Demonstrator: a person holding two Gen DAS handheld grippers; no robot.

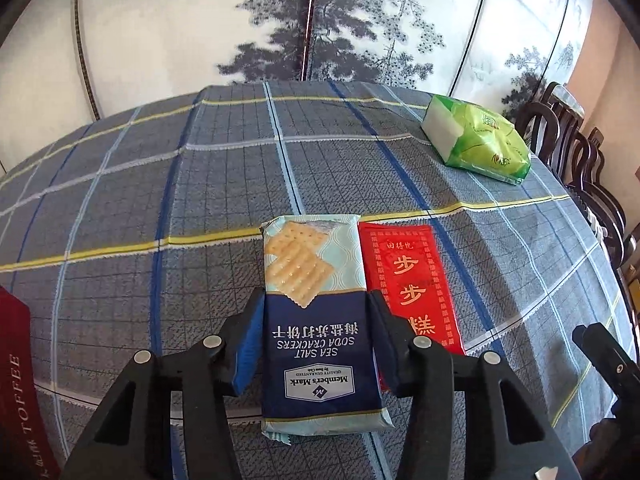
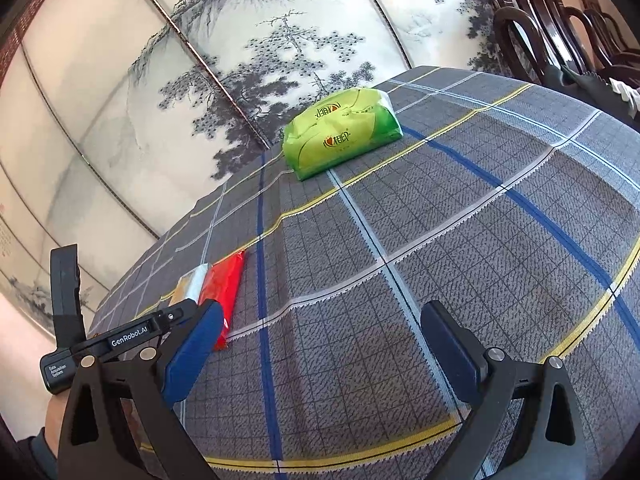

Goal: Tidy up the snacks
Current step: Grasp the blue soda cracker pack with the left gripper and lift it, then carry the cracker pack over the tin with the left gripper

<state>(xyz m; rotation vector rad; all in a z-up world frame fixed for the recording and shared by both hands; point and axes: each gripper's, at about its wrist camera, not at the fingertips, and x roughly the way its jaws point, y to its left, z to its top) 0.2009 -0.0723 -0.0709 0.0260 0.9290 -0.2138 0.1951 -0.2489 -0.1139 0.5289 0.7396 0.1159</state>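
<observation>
Two grippers logged. Left gripper [image 1: 316, 312]: clamped across blue-and-pale-green soda cracker packet [image 1: 316, 320], flat on checked grey tablecloth [image 1: 160, 184], flush beside red foil snack packet [image 1: 412, 280], likely for row alignment. Right gripper [image 2: 320, 352]: spread wide, empty, facing green plastic snack bag [image 2: 344, 132].

A: Left wrist view: close above the plaid tablecloth [image 1: 200, 184], angled steeply down, facing the painted screen [image 1: 180, 20].

B: Right wrist view: lower, shallower, looking leftward. Shared: green packet [image 2: 340, 132], red packet [image 2: 224, 292], probably the cracker pack [image 2: 192, 284].
</observation>
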